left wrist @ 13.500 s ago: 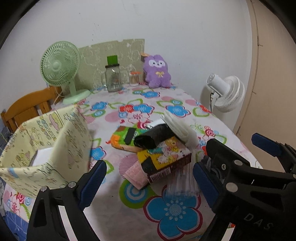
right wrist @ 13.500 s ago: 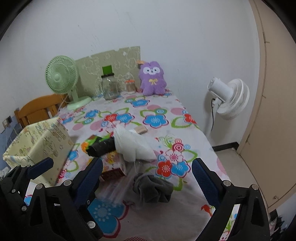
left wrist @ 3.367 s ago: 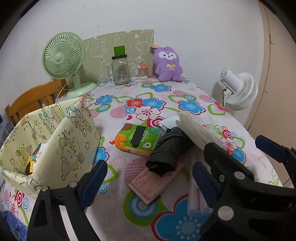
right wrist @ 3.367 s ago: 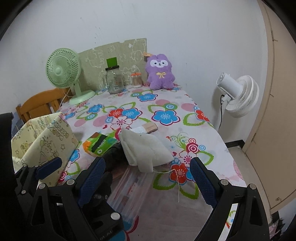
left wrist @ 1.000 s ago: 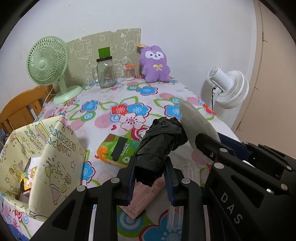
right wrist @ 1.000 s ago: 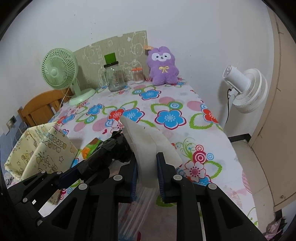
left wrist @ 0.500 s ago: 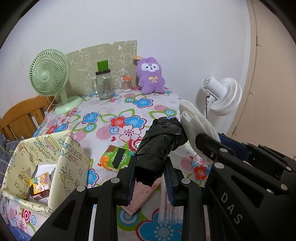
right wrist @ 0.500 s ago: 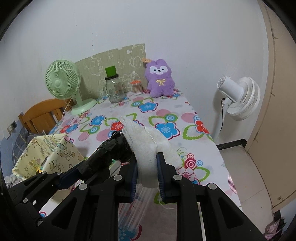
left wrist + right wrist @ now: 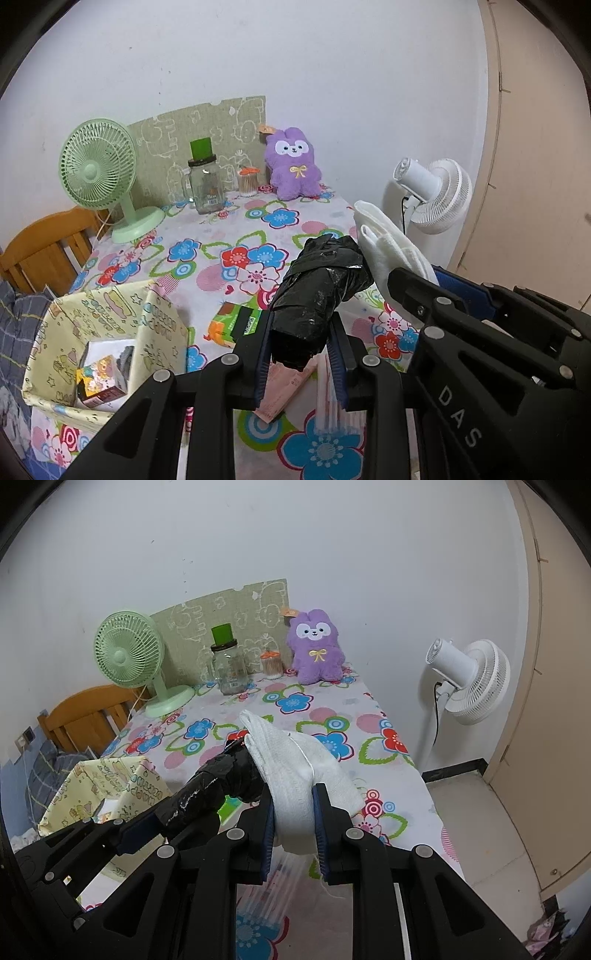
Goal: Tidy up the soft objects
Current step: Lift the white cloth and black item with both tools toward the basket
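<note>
The left gripper clenches a black plastic-wrapped bundle aloft over the floral table, its long axis tilting up toward the far right. At the table's left edge, the yellow fabric bin holds a small printed box. The right gripper grips a folded white cloth pointing away.

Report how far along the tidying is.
Done: the yellow fabric bin already holds a cartoon box. In hand: left gripper clamps the black bundle; right gripper clamps the white cloth, both lifted. Left: green pack and pink pack on the table.
</note>
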`<action>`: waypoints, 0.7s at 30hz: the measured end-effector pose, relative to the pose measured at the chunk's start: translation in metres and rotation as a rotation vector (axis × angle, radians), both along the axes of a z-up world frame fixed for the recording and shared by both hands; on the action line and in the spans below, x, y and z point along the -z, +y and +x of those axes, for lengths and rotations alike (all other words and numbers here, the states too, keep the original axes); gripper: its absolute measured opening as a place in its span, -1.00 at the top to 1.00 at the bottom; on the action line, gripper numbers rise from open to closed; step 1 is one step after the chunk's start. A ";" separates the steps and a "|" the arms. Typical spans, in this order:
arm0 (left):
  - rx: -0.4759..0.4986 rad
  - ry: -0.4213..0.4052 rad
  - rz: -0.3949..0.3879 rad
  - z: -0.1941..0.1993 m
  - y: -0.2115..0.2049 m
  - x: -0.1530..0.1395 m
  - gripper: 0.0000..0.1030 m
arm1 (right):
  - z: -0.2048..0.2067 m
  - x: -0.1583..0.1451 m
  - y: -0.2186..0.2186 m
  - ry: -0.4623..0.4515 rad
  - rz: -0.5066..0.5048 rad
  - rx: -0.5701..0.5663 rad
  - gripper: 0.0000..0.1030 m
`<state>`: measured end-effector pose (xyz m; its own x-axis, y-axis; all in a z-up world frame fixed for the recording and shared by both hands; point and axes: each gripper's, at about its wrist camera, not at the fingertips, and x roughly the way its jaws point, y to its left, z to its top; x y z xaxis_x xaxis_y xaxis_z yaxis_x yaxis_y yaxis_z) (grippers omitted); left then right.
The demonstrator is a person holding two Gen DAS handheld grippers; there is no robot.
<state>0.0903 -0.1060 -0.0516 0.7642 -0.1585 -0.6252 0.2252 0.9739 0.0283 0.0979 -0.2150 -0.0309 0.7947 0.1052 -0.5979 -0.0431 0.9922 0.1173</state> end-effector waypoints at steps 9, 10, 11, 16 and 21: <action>-0.012 -0.029 -0.002 -0.005 0.020 -0.016 0.47 | -0.005 -0.018 0.021 -0.023 -0.014 -0.025 0.57; -0.015 -0.030 -0.001 -0.005 0.023 -0.018 0.47 | -0.005 -0.019 0.024 -0.023 -0.015 -0.029 0.57; -0.018 -0.029 -0.001 -0.005 0.026 -0.019 0.47 | -0.005 -0.020 0.027 -0.022 -0.016 -0.033 0.57; -0.028 -0.035 0.000 -0.007 0.039 -0.026 0.47 | -0.004 -0.026 0.042 -0.016 -0.012 -0.065 0.57; -0.035 -0.038 -0.004 -0.008 0.056 -0.034 0.47 | -0.002 -0.033 0.059 -0.017 0.002 -0.111 0.57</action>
<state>0.0825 -0.0504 -0.0179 0.7923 -0.1337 -0.5953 0.1901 0.9812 0.0325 0.0959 -0.1564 0.0016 0.7884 0.1940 -0.5838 -0.1544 0.9810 0.1176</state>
